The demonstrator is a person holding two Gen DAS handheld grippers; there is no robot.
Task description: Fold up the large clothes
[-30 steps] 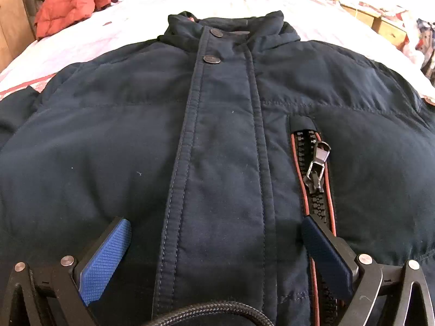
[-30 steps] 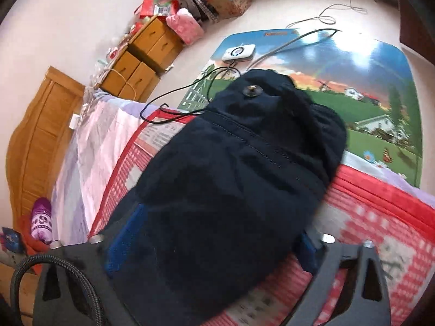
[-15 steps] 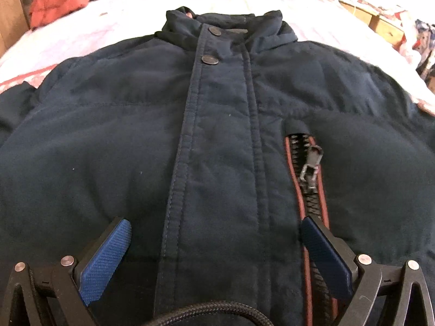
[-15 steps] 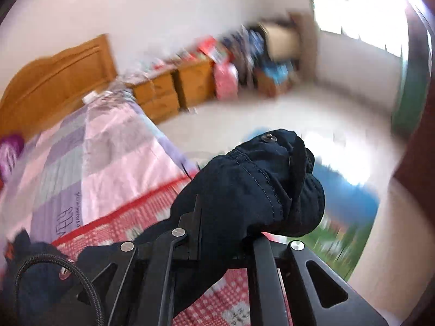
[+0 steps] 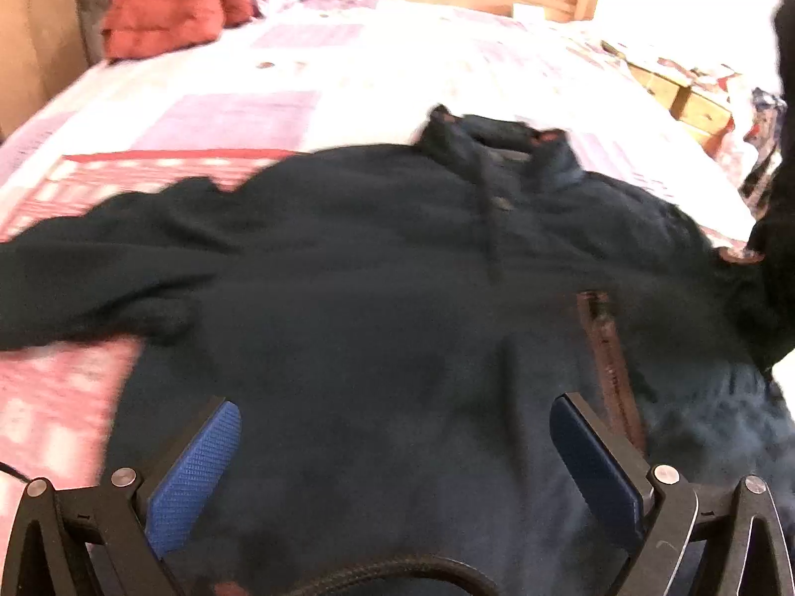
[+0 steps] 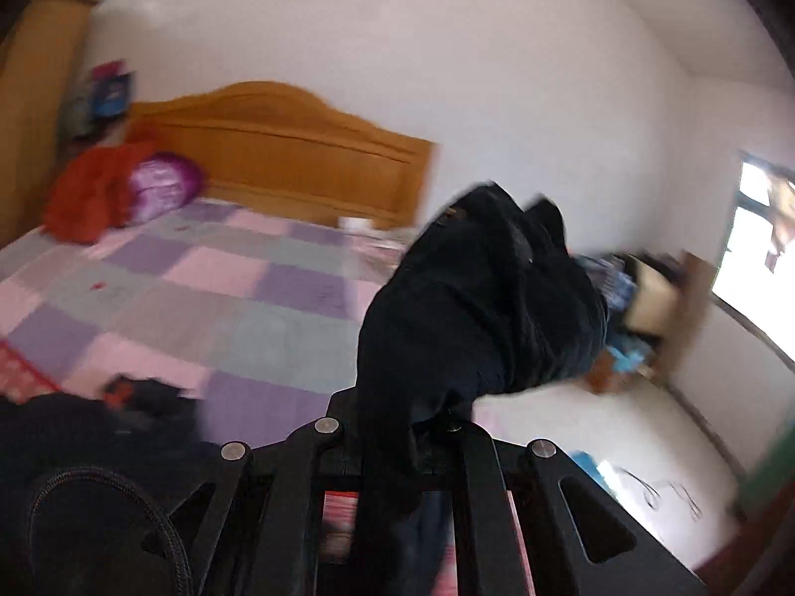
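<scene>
A large dark navy jacket (image 5: 397,298) lies front-up on the bed, collar toward the headboard, its left sleeve (image 5: 74,273) spread out to the left. My left gripper (image 5: 397,452) is open and empty, above the jacket's lower front near the red-edged pocket zipper (image 5: 608,347). My right gripper (image 6: 412,427) is shut on the jacket's right sleeve (image 6: 487,298) and holds it lifted high over the bed. The raised sleeve shows at the right edge of the left wrist view (image 5: 780,198).
The bed has a checked pink and purple cover (image 6: 198,298) and a wooden headboard (image 6: 298,149). An orange jacket (image 5: 164,5) and a purple pillow (image 6: 164,184) lie at its head. Wooden drawers (image 5: 695,99) stand to the right. Clutter lies on the floor by the window (image 6: 641,308).
My right gripper closed on the sleeve and lifted it, swinging up over the bed. My left gripper pulled back, so more of the jacket and bed shows.
</scene>
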